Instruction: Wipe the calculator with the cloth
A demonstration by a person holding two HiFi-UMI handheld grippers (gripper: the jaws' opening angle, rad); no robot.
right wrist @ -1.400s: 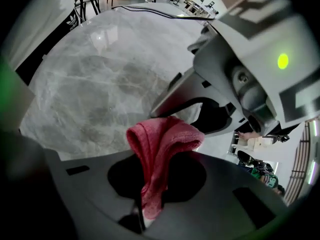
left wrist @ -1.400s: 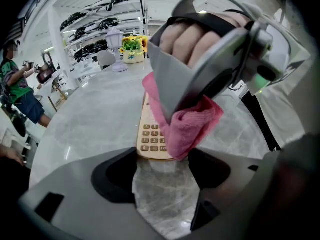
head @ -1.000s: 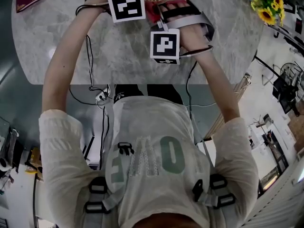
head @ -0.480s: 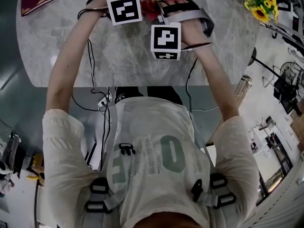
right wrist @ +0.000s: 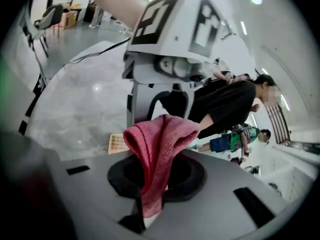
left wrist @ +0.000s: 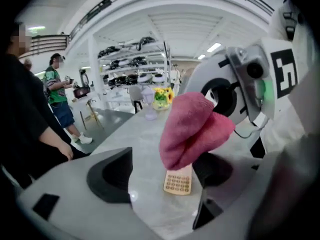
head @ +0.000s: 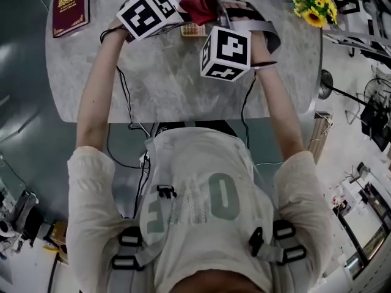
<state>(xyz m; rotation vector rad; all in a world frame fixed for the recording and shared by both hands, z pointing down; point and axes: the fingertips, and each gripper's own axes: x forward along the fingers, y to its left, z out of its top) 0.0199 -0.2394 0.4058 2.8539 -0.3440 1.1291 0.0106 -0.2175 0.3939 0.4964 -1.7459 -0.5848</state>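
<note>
A small beige calculator [left wrist: 179, 182] lies flat on the marble table [head: 153, 84], seen in the head view as the calculator [head: 192, 29] between the two marker cubes. Both grippers hang above it. My left gripper [left wrist: 161, 175] has its jaws opening, with nothing between them. My right gripper [right wrist: 150, 184] is shut on a red cloth [right wrist: 156, 144], which bunches up above the jaws. In the left gripper view the cloth [left wrist: 192, 131] dangles over the calculator without touching it.
A dark red booklet [head: 69, 5] lies at the table's far left. Yellow flowers [head: 311, 8] and a small clear cup [left wrist: 149, 113] stand at the far right end. Bystanders [left wrist: 30, 119] stand beside the table. Cables [head: 125, 102] run over the near edge.
Both grippers have risen off the table, and the cloth has gone up with the right one. The calculator stays flat on the table, uncovered below them.
</note>
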